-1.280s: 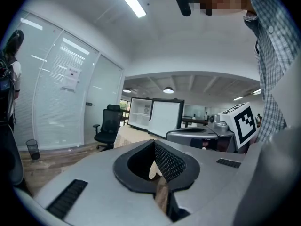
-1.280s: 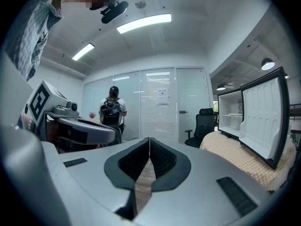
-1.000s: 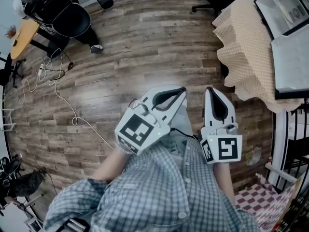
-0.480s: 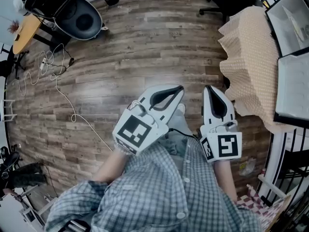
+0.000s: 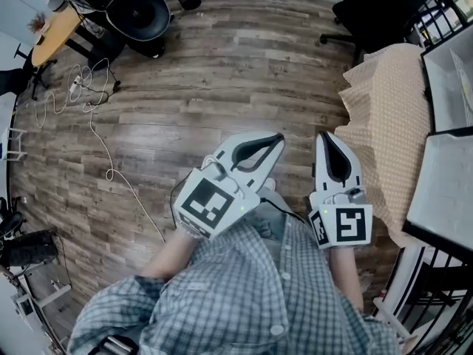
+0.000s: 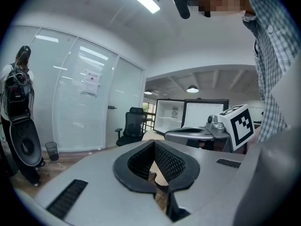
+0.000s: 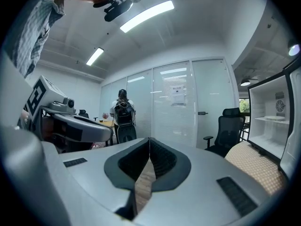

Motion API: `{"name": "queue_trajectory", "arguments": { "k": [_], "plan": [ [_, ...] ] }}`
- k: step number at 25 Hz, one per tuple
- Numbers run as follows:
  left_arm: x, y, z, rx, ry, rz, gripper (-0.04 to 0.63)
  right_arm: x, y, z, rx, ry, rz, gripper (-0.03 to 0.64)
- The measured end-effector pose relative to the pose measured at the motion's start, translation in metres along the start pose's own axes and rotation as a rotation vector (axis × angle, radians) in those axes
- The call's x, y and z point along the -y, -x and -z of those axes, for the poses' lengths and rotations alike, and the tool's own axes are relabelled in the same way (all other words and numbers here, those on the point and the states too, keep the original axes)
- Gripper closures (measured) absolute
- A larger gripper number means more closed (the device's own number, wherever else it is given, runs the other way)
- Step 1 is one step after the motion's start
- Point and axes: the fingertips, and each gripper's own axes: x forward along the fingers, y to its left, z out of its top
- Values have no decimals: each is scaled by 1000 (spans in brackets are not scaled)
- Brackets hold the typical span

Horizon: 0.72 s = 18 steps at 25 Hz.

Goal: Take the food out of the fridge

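Both grippers are held out in front of the person's checked shirt, above a wooden floor. My left gripper (image 5: 278, 137) is shut with nothing between its jaws, also in its own view (image 6: 153, 143). My right gripper (image 5: 325, 135) is shut and empty too (image 7: 149, 139). A white fridge (image 7: 275, 121) stands open on the right, with bare white shelves showing. In the left gripper view the fridge (image 6: 171, 117) appears ahead with its door swung open. In the head view the fridge (image 5: 447, 72) lies at the right edge. No food shows in any view.
A table under a beige checked cloth (image 5: 388, 117) stands between the grippers and the fridge. A black office chair (image 5: 373, 13) is beyond it. A white cable (image 5: 103, 154) trails over the floor at left. A person with a backpack (image 7: 122, 114) stands by glass walls.
The head view has shifted: the cloth-covered table and fridge have slid down and right, and the bin and chair moved into the top. Both grippers hold the same pose, shut.
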Motion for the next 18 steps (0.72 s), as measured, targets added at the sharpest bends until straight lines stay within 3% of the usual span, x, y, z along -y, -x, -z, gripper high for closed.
{"name": "queue_trajectory", "arguments": {
  "k": [5, 18],
  "plan": [
    [-12, -28, -14, 16, -6, -29, 589, 33, -21, -10, 23, 5, -11, 606],
    [-30, -76, -18, 10, -4, -27, 589, 90, -40, 12, -2, -52, 43, 606]
  ]
}}
